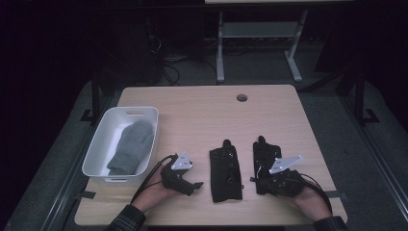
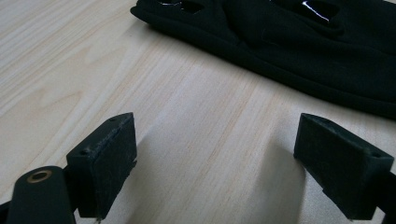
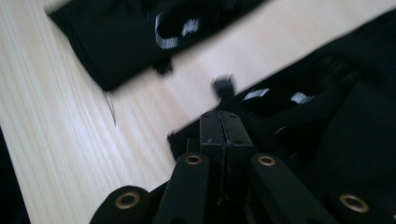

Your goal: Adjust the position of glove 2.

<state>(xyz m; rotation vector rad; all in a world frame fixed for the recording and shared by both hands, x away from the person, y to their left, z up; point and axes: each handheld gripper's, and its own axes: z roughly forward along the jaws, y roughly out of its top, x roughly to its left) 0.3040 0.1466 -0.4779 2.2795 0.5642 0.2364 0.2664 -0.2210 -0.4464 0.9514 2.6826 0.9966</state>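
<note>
Two black gloves lie side by side on the wooden table [image 1: 202,115]. The middle glove [image 1: 225,173] [image 2: 289,51] [image 3: 116,42] lies just right of my left gripper [image 1: 195,185] [image 2: 224,163], whose jaws stand wide open over bare wood with nothing between them. The right glove [image 1: 265,154] [image 3: 355,140] has my right gripper [image 1: 253,179] [image 3: 226,121] over its near end. Those jaws are pressed together at the glove's edge. Whether any fabric is pinched between them I cannot tell, since the view is blurred.
A white bin [image 1: 96,149] stands at the table's left edge with a grey mitten [image 1: 131,144] inside. A cable hole [image 1: 242,97] sits near the far edge. Bare wood stretches across the far half of the table.
</note>
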